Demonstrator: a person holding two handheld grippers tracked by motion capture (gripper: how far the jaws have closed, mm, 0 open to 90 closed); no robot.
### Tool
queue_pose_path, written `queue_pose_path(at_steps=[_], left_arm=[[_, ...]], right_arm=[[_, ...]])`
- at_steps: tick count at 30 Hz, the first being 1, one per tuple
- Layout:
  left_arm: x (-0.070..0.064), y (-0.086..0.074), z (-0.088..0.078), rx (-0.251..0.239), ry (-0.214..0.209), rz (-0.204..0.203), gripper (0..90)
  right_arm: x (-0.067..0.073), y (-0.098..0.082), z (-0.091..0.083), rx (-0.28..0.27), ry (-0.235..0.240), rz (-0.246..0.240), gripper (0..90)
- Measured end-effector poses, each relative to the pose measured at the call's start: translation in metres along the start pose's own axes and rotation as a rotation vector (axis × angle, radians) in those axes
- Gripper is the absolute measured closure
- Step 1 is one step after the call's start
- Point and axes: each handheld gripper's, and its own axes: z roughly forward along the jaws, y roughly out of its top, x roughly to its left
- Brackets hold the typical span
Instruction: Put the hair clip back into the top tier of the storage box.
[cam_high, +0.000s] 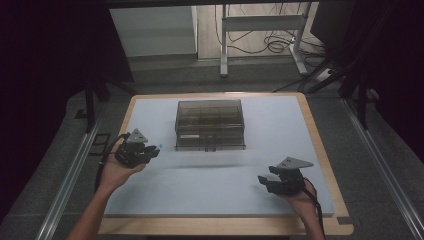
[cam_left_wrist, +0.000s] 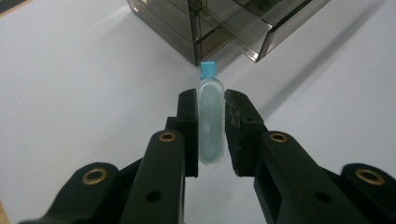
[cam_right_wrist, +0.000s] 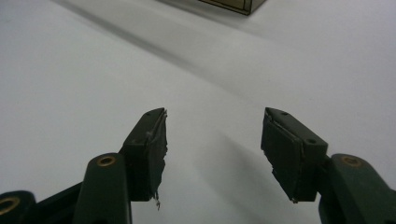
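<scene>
My left gripper (cam_left_wrist: 211, 122) is shut on a small clear vial with a blue cap (cam_left_wrist: 210, 116); its cap points toward the smoky drawer box (cam_left_wrist: 219, 23). From above, the left gripper (cam_high: 151, 151) hovers at the table's left, just left of the drawer box (cam_high: 210, 123), and the blue cap (cam_high: 160, 146) shows at its tip. The box's bottom drawer (cam_high: 210, 145) is pulled out a little. My right gripper (cam_right_wrist: 212, 149) stands open with nothing between its pads, over bare white surface. It sits at the front right (cam_high: 266, 182) of the table.
A white mat (cam_high: 280, 130) covers the wooden table (cam_high: 320, 150). A desk frame with cables (cam_high: 265, 35) stands on the floor behind. Metal rails (cam_high: 70, 175) run along both sides of the table.
</scene>
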Motion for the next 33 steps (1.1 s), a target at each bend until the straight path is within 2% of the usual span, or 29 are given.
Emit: queue_pose_path(at_steps=[33], left_arm=[[-0.008, 0.024, -0.010, -0.051, -0.002, 0.018, 76.9]], right_arm=[[-0.001, -0.001, 0.000, 0.003, -0.004, -0.001, 39.2]])
